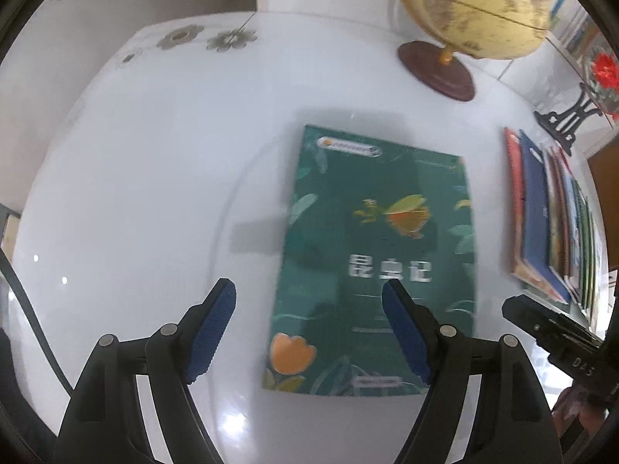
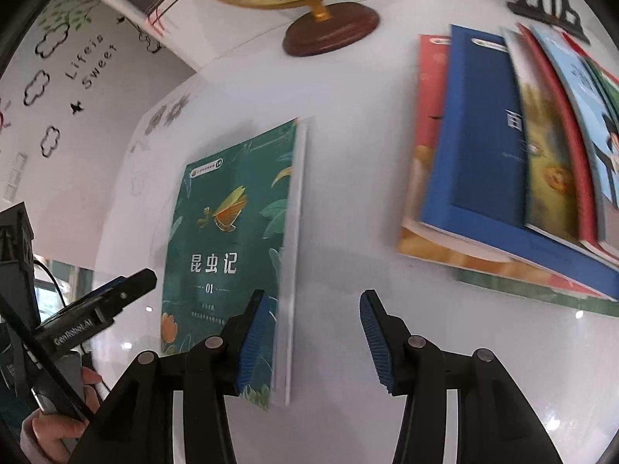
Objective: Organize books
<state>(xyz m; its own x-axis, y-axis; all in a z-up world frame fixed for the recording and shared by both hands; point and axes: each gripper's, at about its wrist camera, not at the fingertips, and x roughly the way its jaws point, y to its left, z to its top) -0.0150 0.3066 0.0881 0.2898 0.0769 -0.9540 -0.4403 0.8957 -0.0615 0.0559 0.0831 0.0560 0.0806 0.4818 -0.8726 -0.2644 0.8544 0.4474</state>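
Note:
A green book (image 1: 371,255) with an insect on its cover lies flat on the white table (image 1: 154,193); it also shows in the right wrist view (image 2: 232,239). My left gripper (image 1: 309,297) is open and empty above the book's near left edge. My right gripper (image 2: 313,305) is open and empty, its left finger over the book's right edge. A fanned stack of books (image 2: 503,154), blue one on top of a red one, lies to the right; it also shows in the left wrist view (image 1: 549,212).
A yellow globe (image 1: 472,7) on a brown base stands at the back of the table, also in the right wrist view (image 2: 329,27). A black bookend (image 1: 561,120) stands behind the stack. The other gripper shows at each view's edge.

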